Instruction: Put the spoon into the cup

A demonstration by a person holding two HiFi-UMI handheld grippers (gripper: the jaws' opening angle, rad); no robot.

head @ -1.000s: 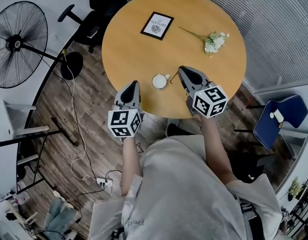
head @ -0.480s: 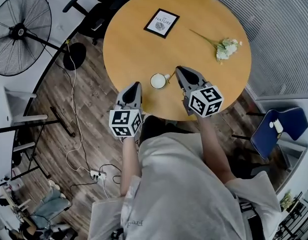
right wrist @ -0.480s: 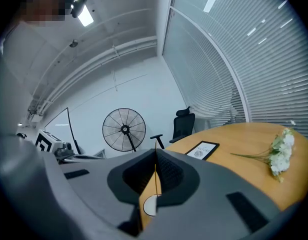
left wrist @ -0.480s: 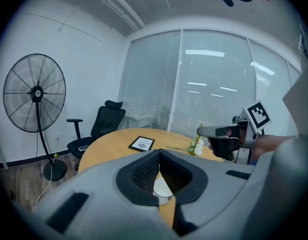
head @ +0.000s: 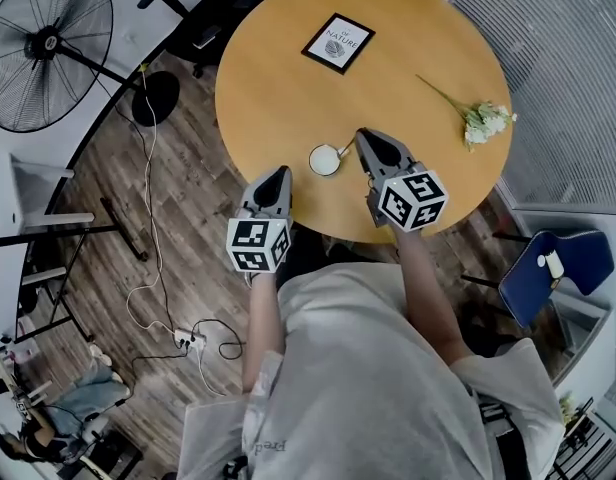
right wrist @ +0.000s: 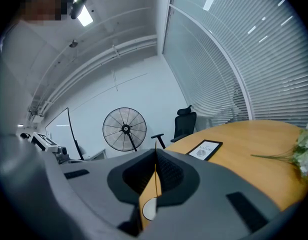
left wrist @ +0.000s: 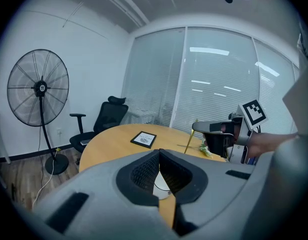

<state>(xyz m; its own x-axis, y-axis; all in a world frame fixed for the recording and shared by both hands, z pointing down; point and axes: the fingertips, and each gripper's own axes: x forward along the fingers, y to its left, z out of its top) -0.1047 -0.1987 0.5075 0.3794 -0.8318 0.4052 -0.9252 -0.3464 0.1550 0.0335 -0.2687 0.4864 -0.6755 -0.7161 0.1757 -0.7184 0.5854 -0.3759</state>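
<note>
A small white cup point(head: 325, 159) stands near the front edge of the round wooden table point(head: 288, 78). My right gripper point(head: 366, 139) is just right of the cup, shut on a thin gold spoon point(head: 345, 151) whose end reaches toward the cup's rim. In the right gripper view the spoon's handle point(right wrist: 155, 170) stands upright between the closed jaws, with the cup point(right wrist: 150, 209) low behind them. My left gripper point(head: 281, 174) hovers at the table's edge, front-left of the cup, shut and empty. Its own view shows the cup point(left wrist: 161, 184) just past the jaws and the spoon point(left wrist: 189, 137) hanging from the right gripper point(left wrist: 219, 133).
A framed picture point(head: 338, 43) lies at the table's far side and a flower sprig point(head: 483, 120) at its right edge. On the floor to the left are a standing fan point(head: 48, 48), a black office chair point(head: 203, 18) and cables point(head: 153, 268). A blue chair point(head: 548, 268) stands at the right.
Both grippers have sunk a little toward the table. The right one stays shut on the spoon beside the cup. The head view has shifted slightly.
</note>
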